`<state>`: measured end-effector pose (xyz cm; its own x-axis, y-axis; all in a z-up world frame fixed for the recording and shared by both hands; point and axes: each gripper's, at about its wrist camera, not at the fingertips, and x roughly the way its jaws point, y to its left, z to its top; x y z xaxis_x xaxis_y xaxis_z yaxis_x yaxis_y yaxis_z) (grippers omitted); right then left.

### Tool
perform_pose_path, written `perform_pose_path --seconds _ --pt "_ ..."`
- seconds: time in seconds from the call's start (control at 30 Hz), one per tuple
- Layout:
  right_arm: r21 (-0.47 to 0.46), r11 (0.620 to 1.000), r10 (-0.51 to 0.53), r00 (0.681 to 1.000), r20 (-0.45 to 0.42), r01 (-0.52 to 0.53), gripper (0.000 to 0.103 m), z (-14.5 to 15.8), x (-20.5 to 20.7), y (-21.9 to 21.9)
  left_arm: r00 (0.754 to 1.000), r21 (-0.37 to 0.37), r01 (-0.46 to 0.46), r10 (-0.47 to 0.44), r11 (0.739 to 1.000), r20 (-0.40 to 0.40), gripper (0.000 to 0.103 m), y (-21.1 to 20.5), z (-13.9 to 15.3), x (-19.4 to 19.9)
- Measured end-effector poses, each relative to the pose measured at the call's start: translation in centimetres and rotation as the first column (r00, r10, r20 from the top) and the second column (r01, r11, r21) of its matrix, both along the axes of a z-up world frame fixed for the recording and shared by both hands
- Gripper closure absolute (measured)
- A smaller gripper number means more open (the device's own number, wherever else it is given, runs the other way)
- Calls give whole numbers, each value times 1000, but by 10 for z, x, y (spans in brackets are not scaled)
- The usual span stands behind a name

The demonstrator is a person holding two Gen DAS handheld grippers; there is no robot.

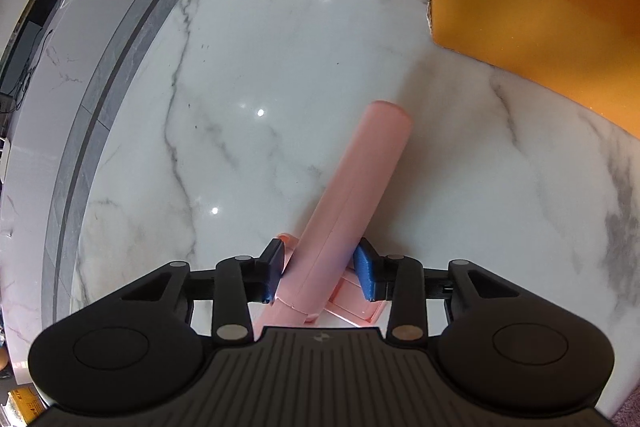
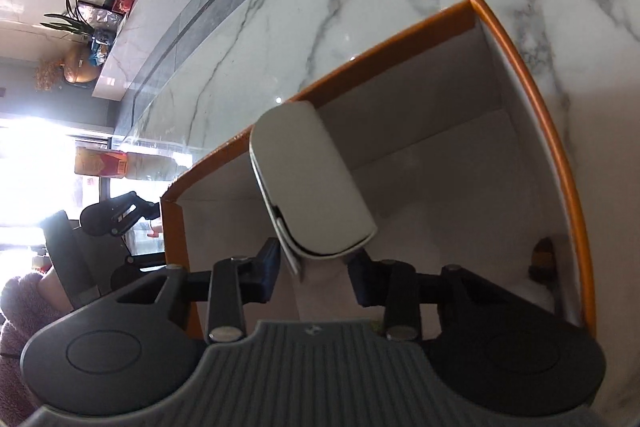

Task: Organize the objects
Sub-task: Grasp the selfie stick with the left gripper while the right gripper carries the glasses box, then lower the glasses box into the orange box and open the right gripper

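Left gripper (image 1: 320,273) steeply downward astride pink tube (image 1: 356,203)

Glossy white marble surface (image 1: 280,67) with grey veins carries everything here, ceiling lights glinting off it. Between the left gripper's fingers (image 1: 276,267), a pink folding tool (image 1: 360,187) lies on the stone, its long handle running away past the fingertips, a flat pink piece (image 1: 352,301) under it near the right-hand pad. Ahead and right of those fingers sits the orange box (image 1: 540,27). In the right wrist view, that open box stands on the marble, white inside, directly beyond the fingers.
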<state>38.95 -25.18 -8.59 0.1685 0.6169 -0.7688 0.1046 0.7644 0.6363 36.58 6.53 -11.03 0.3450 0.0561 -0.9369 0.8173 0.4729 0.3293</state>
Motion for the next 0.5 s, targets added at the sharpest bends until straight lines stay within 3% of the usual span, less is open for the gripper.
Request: perform_pose_path --seconds 0.17,0.33,0.5 --pt "-84 995 -58 998 -17 56 59 -4 -5 0 999 -23 -46 46 999 16 69 -6 2 -5" --pt "-168 983 84 996 36 -76 59 2 -14 14 999 -1 -34 34 999 43 70 -12 1 -11" --pt "-367 887 324 944 67 -278 74 4 -22 43 997 8 -18 17 1000 79 71 -15 1 -17"
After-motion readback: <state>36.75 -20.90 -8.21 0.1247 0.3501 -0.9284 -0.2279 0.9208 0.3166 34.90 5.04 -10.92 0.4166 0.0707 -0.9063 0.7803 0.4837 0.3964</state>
